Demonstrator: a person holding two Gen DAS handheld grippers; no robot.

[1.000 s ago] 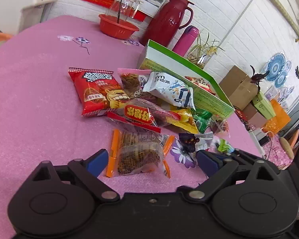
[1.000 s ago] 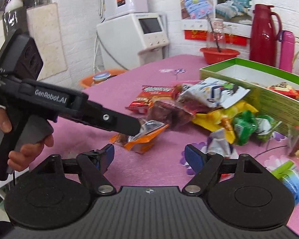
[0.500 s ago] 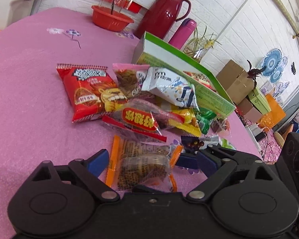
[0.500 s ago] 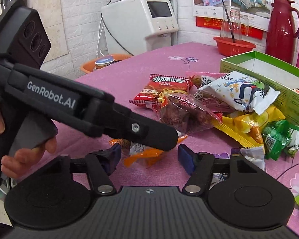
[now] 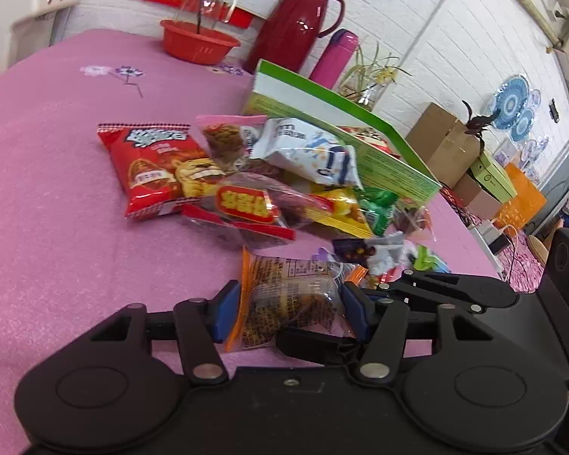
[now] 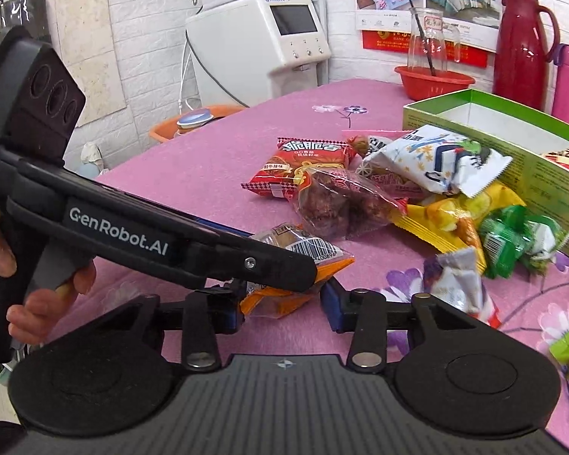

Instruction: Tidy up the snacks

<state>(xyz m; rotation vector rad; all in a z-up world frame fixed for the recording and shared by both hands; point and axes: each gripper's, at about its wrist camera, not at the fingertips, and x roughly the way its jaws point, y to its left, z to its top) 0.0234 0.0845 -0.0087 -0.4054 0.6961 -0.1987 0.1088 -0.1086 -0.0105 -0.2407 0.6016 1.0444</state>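
Observation:
A clear snack packet with orange edges (image 5: 288, 295) lies on the pink tablecloth between the blue pads of my left gripper (image 5: 289, 313), which has closed in on both its sides. The same packet (image 6: 303, 261) shows in the right wrist view under the left gripper's body. My right gripper (image 6: 282, 309) is open, with one end of that packet between its pads. A pile of snacks lies behind: a red packet (image 5: 151, 167), a white packet (image 5: 307, 151), a yellow one (image 5: 341, 208). The green box (image 5: 360, 140) stands open beyond.
A red basin (image 5: 199, 41), red thermos (image 5: 297, 24) and pink bottle (image 5: 334, 55) stand at the table's far edge. A white appliance (image 6: 261, 38) stands off the table's left. The table edge drops away at the right, with cardboard boxes (image 5: 447, 144) beyond.
My left gripper moved forward over the orange-edged packet and its pads closed in on it. My right gripper came closer to the same packet and narrowed a little.

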